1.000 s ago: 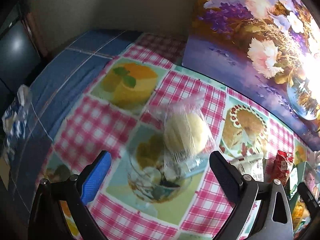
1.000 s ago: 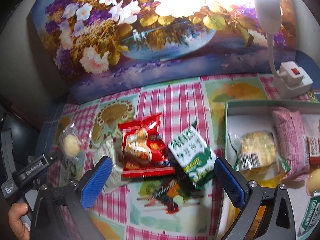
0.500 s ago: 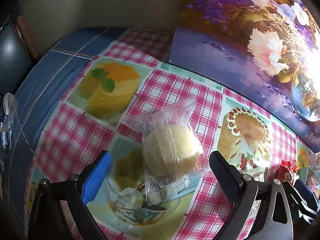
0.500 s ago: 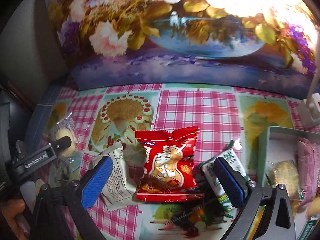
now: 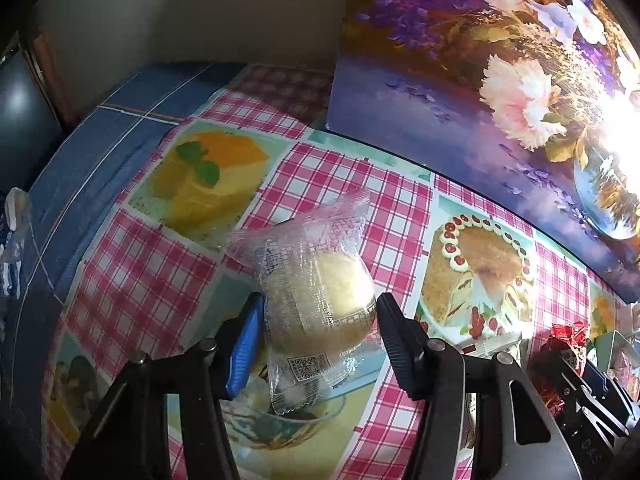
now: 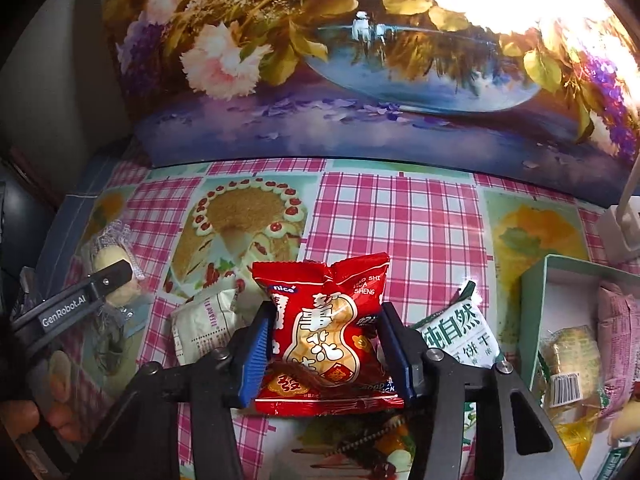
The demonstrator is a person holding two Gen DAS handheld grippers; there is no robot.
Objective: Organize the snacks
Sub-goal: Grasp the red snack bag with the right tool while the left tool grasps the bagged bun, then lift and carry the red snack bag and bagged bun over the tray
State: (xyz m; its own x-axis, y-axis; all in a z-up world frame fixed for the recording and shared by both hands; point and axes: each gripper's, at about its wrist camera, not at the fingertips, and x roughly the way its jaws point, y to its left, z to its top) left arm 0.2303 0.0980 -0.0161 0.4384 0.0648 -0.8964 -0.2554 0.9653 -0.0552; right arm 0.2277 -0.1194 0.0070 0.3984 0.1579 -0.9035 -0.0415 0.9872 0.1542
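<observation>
We've dropped both grippers onto snacks – left gripper [image 5: 320, 332] jaws closing on the wrapped bun [image 5: 320, 300], right gripper [image 6: 322, 354] closing on the red peanut packet [image 6: 326, 332] left of the box [image 6: 536, 300] – lifts come next.

Bare worktop [image 6: 400, 216] ahead of right hand-held gripper [image 6: 326, 344], flower painting [image 6: 360, 60] walling its far side; white packet [image 6: 204, 324] and green packet [image 6: 460, 332] crowd both flanks, box [image 6: 536, 304] further right.
</observation>
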